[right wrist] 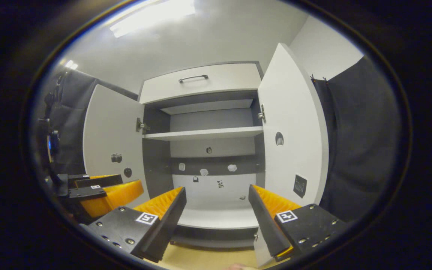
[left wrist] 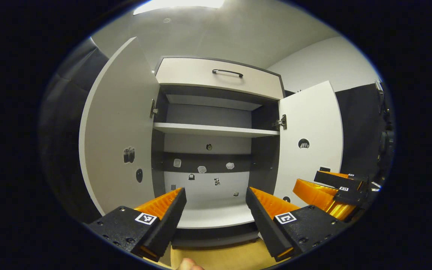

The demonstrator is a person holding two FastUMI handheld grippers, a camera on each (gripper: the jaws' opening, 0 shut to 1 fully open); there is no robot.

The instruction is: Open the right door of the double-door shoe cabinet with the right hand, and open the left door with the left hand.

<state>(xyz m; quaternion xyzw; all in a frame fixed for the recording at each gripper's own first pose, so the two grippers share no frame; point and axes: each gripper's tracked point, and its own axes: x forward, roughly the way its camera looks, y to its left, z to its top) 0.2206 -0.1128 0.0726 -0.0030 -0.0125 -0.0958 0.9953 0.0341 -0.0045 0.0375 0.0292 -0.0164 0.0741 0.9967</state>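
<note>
The white shoe cabinet [left wrist: 216, 129] stands ahead with both doors swung wide. Its left door [left wrist: 120, 138] and right door [left wrist: 311, 138] stand out to the sides, and the bare shelves show between them. My left gripper [left wrist: 216, 204] is open in front of the bottom shelf, holding nothing. At the lower right of the left gripper view the right gripper [left wrist: 336, 189] hovers beside the right door. In the right gripper view the left door [right wrist: 113, 140] and right door [right wrist: 293, 131] are open too. My right gripper [right wrist: 218, 204] is open and empty, with the left gripper [right wrist: 99, 191] off at the lower left.
A drawer [left wrist: 219, 75] with a dark handle sits above the open compartment. One shelf [left wrist: 216, 129] crosses the inside, and small stickers dot the back panel. Black cloth walls flank the cabinet on both sides. The floor [left wrist: 223, 258] below is tan.
</note>
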